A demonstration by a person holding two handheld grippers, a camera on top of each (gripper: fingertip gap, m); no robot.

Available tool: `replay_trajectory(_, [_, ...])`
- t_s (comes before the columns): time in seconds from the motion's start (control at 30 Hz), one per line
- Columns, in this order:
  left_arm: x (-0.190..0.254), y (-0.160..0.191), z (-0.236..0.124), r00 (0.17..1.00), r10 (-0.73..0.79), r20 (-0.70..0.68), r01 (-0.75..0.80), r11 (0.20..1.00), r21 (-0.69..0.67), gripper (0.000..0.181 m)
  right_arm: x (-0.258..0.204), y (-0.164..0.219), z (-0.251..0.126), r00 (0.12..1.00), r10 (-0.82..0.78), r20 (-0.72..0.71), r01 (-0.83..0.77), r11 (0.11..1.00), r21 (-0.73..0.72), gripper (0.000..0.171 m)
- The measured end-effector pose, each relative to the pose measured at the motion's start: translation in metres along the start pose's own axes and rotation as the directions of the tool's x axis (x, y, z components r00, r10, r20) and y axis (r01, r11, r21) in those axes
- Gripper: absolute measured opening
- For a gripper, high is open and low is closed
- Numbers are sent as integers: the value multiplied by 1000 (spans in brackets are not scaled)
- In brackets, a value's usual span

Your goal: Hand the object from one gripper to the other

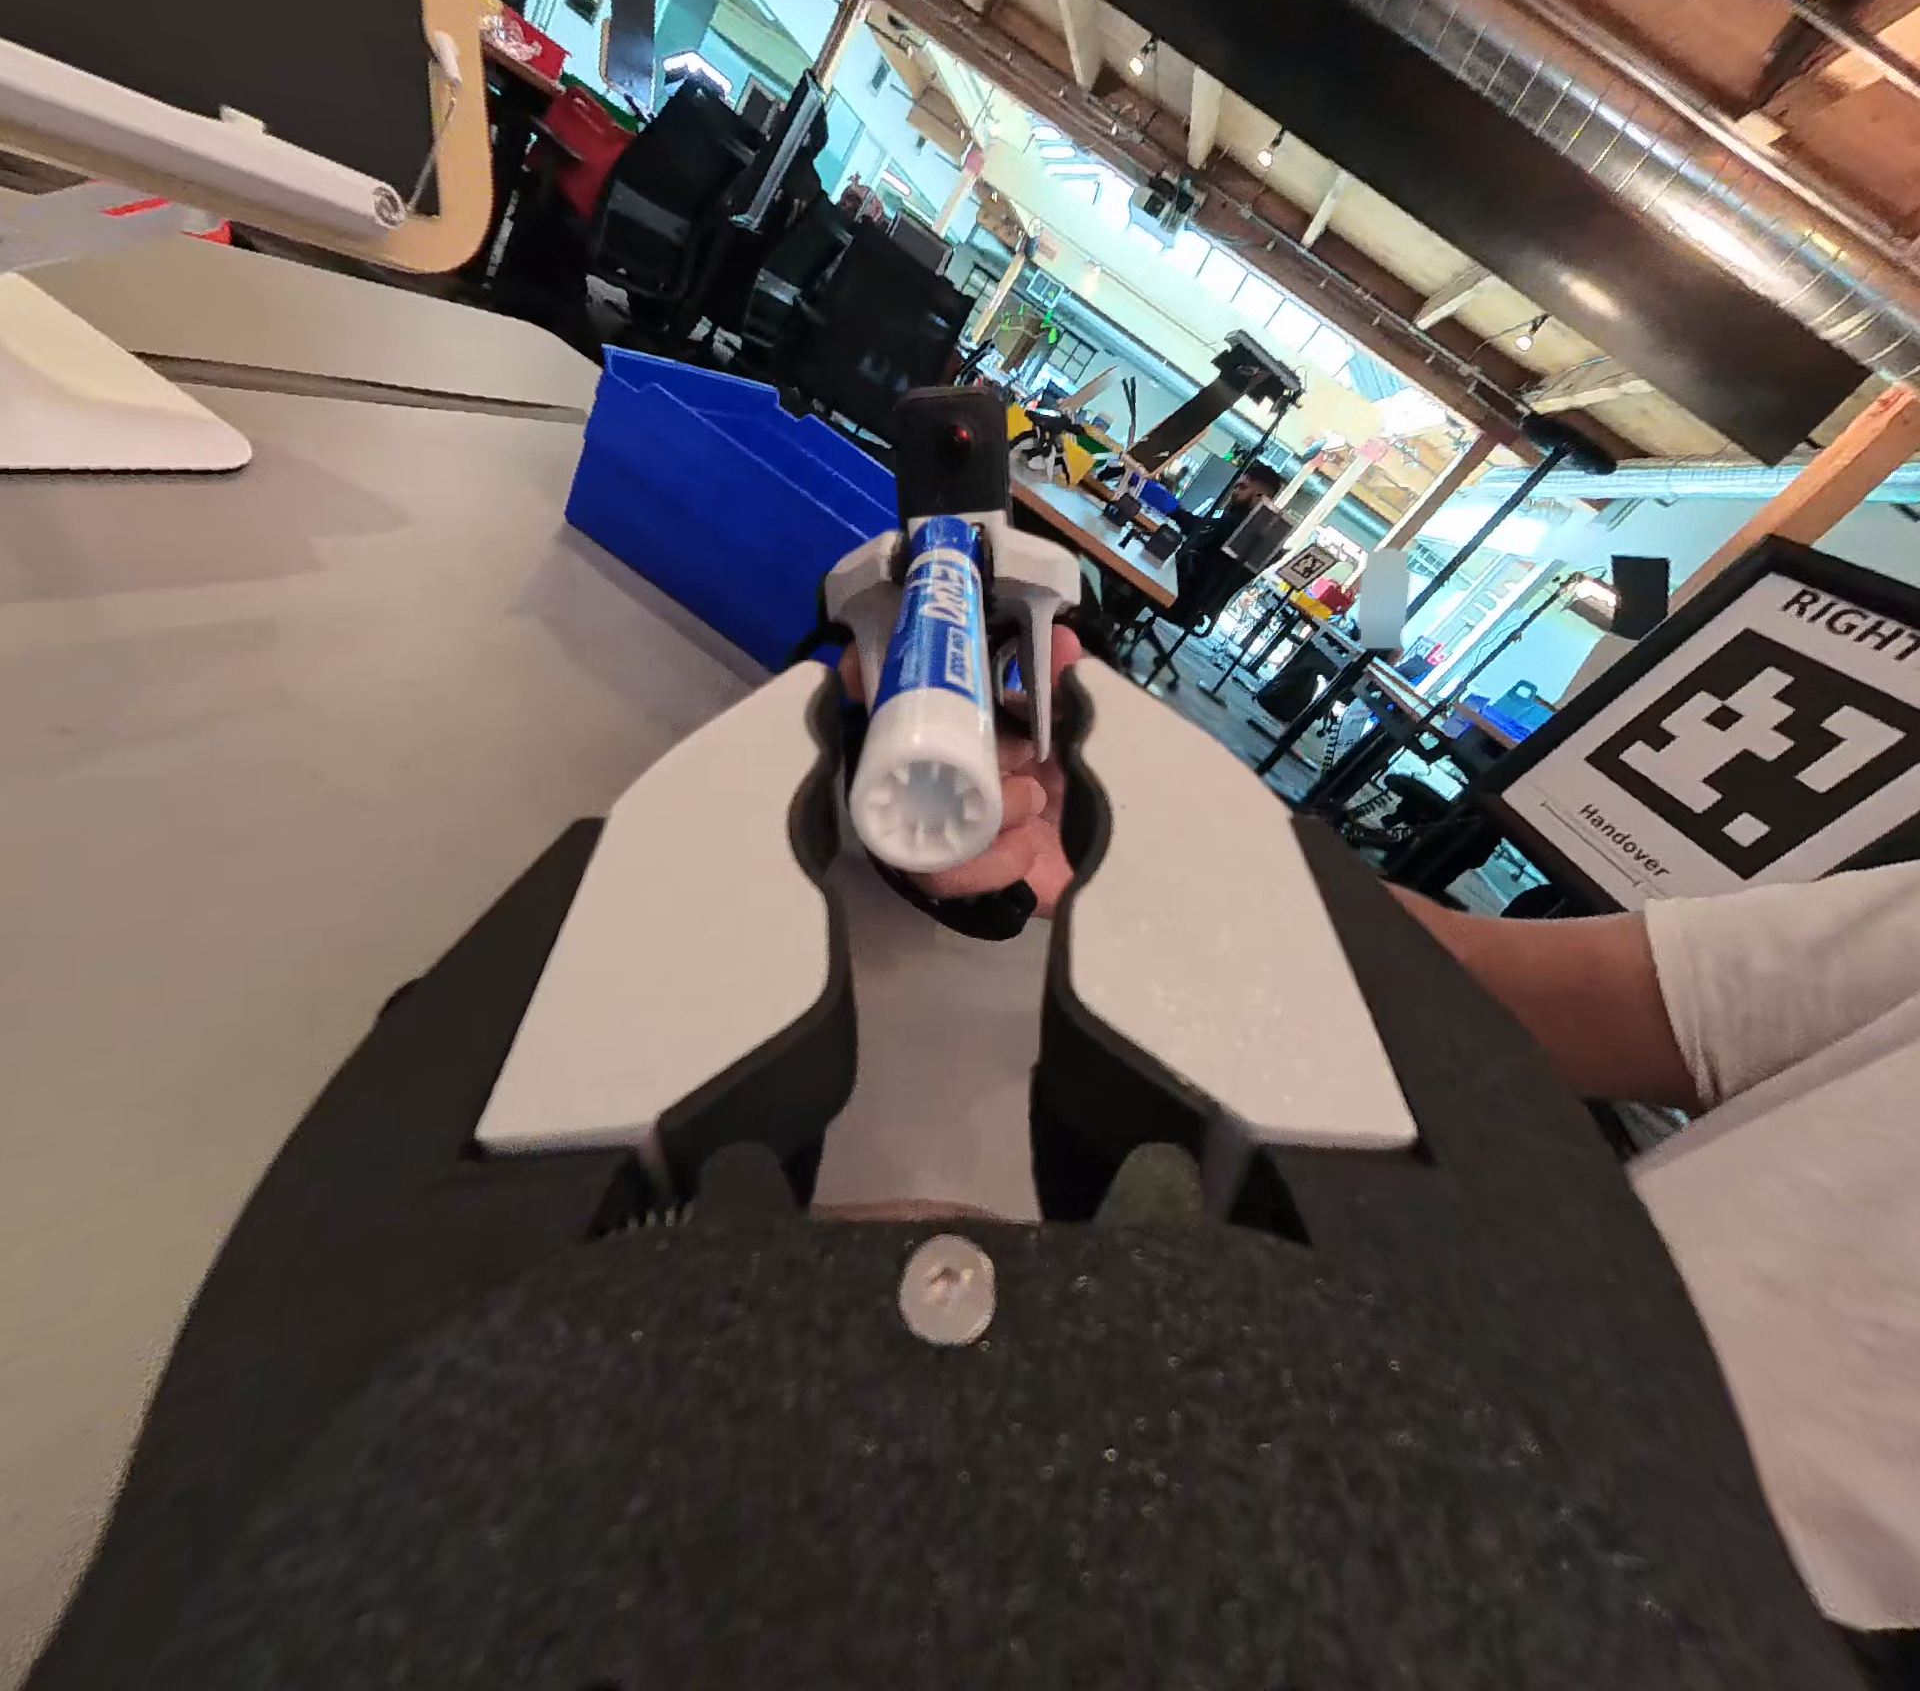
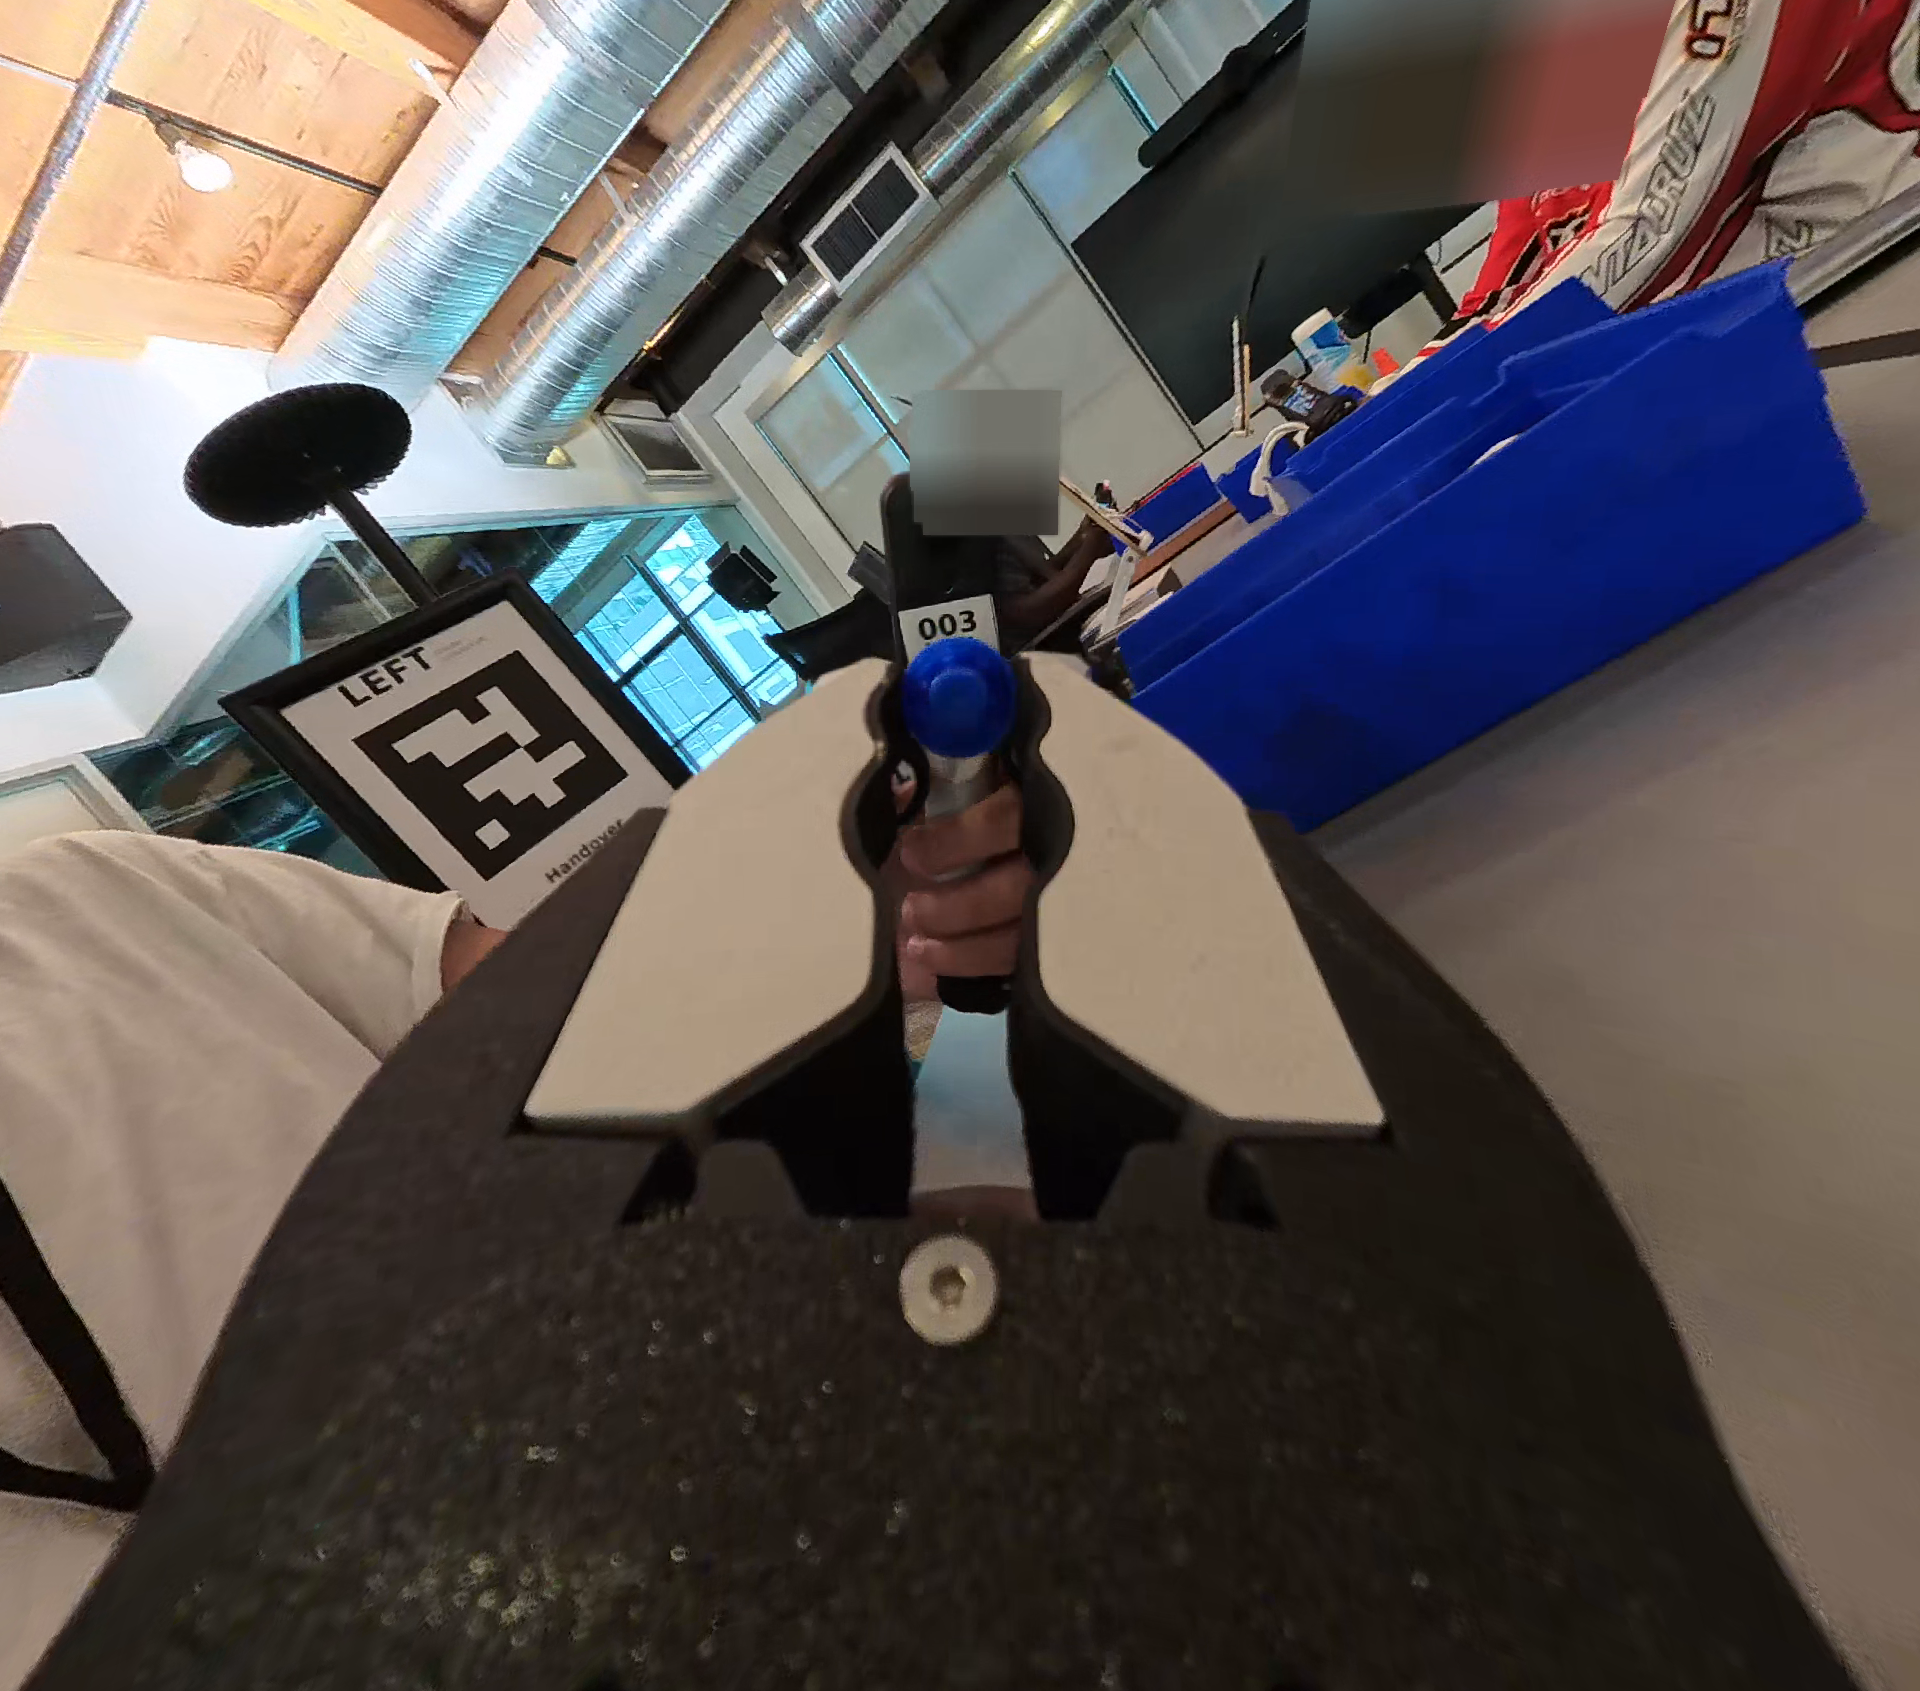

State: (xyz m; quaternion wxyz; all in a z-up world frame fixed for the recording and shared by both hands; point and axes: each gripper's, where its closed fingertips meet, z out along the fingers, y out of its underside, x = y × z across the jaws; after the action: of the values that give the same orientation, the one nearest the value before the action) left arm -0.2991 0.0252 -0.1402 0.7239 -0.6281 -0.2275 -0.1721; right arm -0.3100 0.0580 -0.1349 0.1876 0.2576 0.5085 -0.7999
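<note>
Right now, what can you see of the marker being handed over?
The marker is a plastic-looking white barrel with a blue printed label and a blue cap. It is off the table, pointing from one gripper toward the other. The right gripper looks closed on its cap end. The hollow, ribbed white butt sits between the open fingers of the left gripper, nearer one finger; contact there is unclear.

Bright indoor daylight, strong fisheye bending at edges, background slightly blurred.
</note>
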Motion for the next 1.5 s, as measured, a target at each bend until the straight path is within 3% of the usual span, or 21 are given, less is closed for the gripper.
replay_trajectory(0.07, [0,4,1,1000,16,1,-16,1000,-13,20,-1,4,3,1000,5,10,-5,1000,-9,19])
replay_trajectory(0.37, [-2,-6,-7,999,43,21,-44,999,32,20,3,19,7,1000,23,-1,-23,996,-91,20])
replay_trajectory(0.47, [-3,-7,-8,985,153,80,-153,988,-1,20,12,21,4,998,20,-57,-27,992,-125,23])
replay_trajectory(0.5, [-6,-9,-10,967,220,127,-220,975,-21,20,19,20,1,994,-8,-107,-6,991,-137,33])
replay_trajectory(0.6, [-20,-10,-18,829,480,286,-443,877,-187,20,35,12,-8,958,-121,-261,75,981,-180,66])
replay_trajectory(0.7, [-32,-12,-26,558,744,367,-624,668,-406,20,45,18,-10,893,-254,-371,139,941,-309,98])
replay_trajectory(0.77, [-34,-11,-27,400,846,353,-679,532,-506,20,41,27,-2,876,-300,-378,153,915,-374,109])
replay_trajectory(0.9, [-34,5,-19,210,945,250,-715,323,-620,20,26,39,19,872,-341,-353,184,894,-409,114])
replay_trajectory(1.13, [-28,23,-4,36,988,153,-712,133,-689,20,26,48,27,852,-379,-362,203,875,-439,118])
replay_trajectory(1.5, [-24,28,2,-44,991,125,-707,58,-705,21,27,51,26,834,-443,-327,262,841,-473,128])
